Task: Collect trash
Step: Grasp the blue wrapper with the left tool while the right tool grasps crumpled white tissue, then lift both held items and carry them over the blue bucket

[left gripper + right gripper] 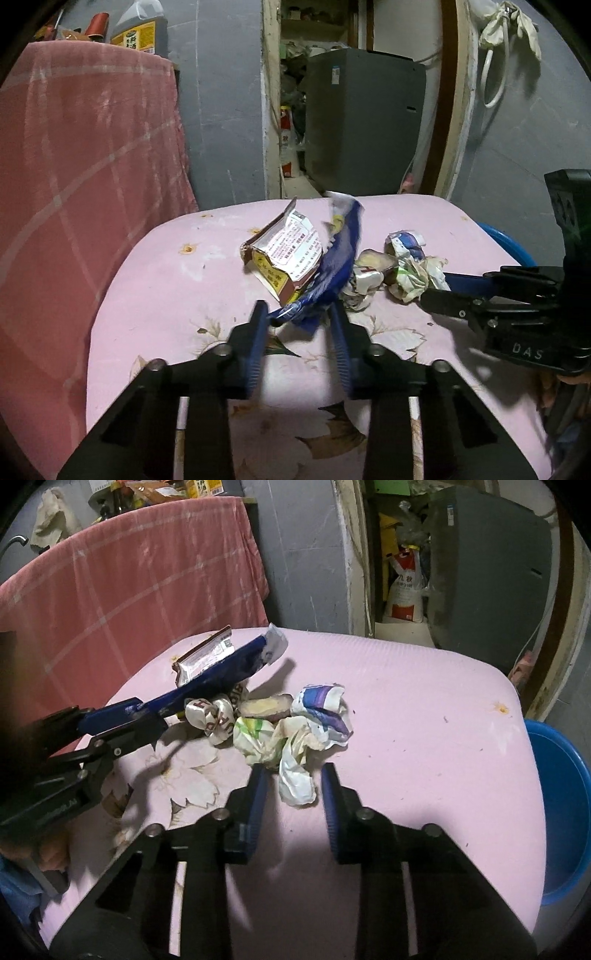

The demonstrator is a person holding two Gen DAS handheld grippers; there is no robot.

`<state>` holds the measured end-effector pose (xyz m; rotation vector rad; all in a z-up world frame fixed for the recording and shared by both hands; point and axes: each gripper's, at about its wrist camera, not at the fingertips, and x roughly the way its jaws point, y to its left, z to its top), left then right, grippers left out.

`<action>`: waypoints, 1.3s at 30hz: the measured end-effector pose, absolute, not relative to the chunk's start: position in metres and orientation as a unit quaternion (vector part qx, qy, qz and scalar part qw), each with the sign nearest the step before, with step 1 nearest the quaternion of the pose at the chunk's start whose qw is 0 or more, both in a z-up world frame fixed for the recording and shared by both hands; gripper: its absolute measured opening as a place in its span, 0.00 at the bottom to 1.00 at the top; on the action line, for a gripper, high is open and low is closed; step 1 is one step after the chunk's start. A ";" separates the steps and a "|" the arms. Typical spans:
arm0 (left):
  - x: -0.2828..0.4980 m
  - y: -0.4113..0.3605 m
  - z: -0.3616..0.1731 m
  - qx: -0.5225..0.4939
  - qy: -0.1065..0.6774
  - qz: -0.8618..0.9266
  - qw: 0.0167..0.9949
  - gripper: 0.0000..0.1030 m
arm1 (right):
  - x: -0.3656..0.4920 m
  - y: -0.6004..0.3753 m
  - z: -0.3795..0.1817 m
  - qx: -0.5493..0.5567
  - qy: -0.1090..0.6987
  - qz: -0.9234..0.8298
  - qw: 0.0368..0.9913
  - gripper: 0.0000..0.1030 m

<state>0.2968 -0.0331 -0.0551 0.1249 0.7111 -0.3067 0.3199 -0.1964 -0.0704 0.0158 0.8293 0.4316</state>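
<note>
At the far left we see a pink checked cloth draped over furniture beside the pink table cover. On that cover lies the trash: a torn cardboard box furthest left, a long blue wrapper leaning against it, then crumpled wrappers heaped to the right.

Our left gripper points down and forward at a slant, its jaws narrowed around the near end of the blue wrapper; from the right wrist view the wrapper runs out of the fingers and lifts toward the box, so we take it as pinched.

Our right gripper slants down likewise at the pile's near edge, with a white crumpled wrapper between its fingers. Gaps show on both sides of it, so the pads are not yet pressing.

At the right edge a blue basin sits below the table.
</note>
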 end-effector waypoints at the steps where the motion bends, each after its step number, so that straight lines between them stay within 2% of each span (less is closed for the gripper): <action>1: 0.296 -0.032 -0.055 0.059 0.347 -0.151 0.924 0.19 | 0.319 -0.197 -0.070 0.010 0.398 0.209 0.893 0.13; 6: 0.297 -0.029 -0.052 0.036 0.348 -0.166 0.922 0.09 | 0.315 -0.201 -0.070 0.022 0.389 0.212 0.896 0.08; 15: 0.284 -0.040 -0.047 0.032 0.339 -0.175 0.924 0.03 | 0.301 -0.219 -0.062 0.050 0.349 0.211 0.912 0.08; 30: 0.259 -0.066 -0.035 0.044 0.300 -0.175 0.937 0.01 | 0.273 -0.252 -0.053 0.071 0.297 0.225 0.925 0.08; 39: 0.245 -0.106 -0.030 0.086 0.257 -0.165 0.948 0.01 | 0.247 -0.278 -0.031 0.064 0.214 0.194 0.955 0.08</action>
